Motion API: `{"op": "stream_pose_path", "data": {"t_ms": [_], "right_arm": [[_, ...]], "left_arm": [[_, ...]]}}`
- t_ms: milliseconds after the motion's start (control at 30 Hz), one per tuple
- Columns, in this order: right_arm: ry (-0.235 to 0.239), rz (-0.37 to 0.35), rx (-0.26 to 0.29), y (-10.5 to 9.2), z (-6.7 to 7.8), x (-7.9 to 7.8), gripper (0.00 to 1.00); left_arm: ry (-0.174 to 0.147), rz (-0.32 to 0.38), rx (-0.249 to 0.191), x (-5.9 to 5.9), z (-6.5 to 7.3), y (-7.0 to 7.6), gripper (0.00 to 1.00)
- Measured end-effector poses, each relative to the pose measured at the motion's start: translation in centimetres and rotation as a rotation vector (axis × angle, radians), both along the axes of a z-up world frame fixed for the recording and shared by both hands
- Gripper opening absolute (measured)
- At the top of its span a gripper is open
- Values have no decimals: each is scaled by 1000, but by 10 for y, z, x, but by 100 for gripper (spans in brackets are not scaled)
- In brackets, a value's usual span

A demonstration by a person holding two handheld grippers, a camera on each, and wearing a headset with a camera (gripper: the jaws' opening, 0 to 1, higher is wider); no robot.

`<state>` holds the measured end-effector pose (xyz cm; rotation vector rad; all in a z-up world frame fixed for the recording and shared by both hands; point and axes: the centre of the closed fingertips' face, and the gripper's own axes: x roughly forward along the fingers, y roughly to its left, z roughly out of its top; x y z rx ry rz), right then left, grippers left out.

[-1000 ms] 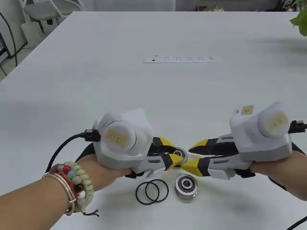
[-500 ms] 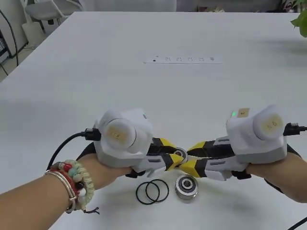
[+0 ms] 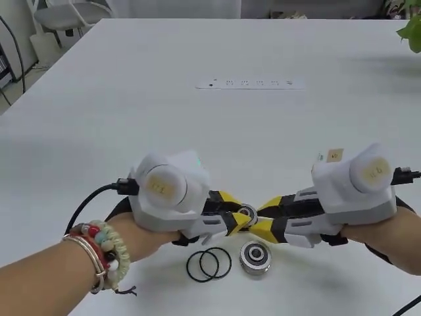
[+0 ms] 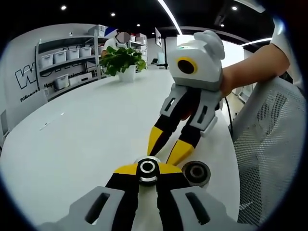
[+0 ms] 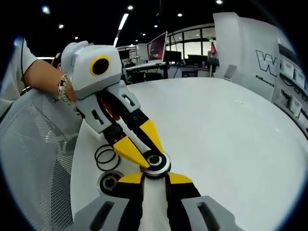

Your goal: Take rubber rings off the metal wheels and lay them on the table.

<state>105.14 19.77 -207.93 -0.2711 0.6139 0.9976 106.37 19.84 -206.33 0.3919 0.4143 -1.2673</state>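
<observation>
A small metal wheel [image 3: 247,212] hangs just above the table between both grippers. My left gripper [image 3: 237,213] is shut on it from the left; in the left gripper view the wheel [image 4: 147,167] sits between the yellow tips of that gripper [image 4: 144,173]. My right gripper [image 3: 262,214] comes in from the right, its tips pinched on the dark rubber ring at the wheel's edge [image 5: 158,162]. A second wheel [image 3: 255,256] lies flat on the table below them. Two loose black rubber rings [image 3: 208,263] lie overlapping beside it.
A white power strip [image 3: 250,83] lies flat in the middle of the white table [image 3: 197,131]. A black cable [image 3: 89,201] trails from the left gripper. A potted plant [image 4: 122,60] stands at the table's far end, with chairs beyond.
The right gripper has edged slightly left toward the held wheel. The left gripper, the rings and the second wheel have stayed put.
</observation>
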Motion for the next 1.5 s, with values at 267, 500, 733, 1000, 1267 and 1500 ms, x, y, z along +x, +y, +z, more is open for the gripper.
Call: {"op": "stream_pose_path", "data": {"t_ms": [267,500,733,1000,1267,1500], "right_arm": [[11,-28,16,3,0,2,22],[-16,-6,-29,6,-4,3,24],[-6,-1,-14,3,-2,3,21],[15,-3,-11,0,-1,1,20],[23,4,-21,-2,-1,-1,16],[34,1,-25,-3,-1,-2,14]], "left_arm": [[0,0,-1,0,0,0,8],[-3,-5,-2,-1,0,-1,8],[-18,-17,12,-1,0,-1,8],[-14,-19,12,-2,0,-1,8],[-10,-17,11,-2,0,-1,8],[-3,-12,9,-1,0,-1,8]]}}
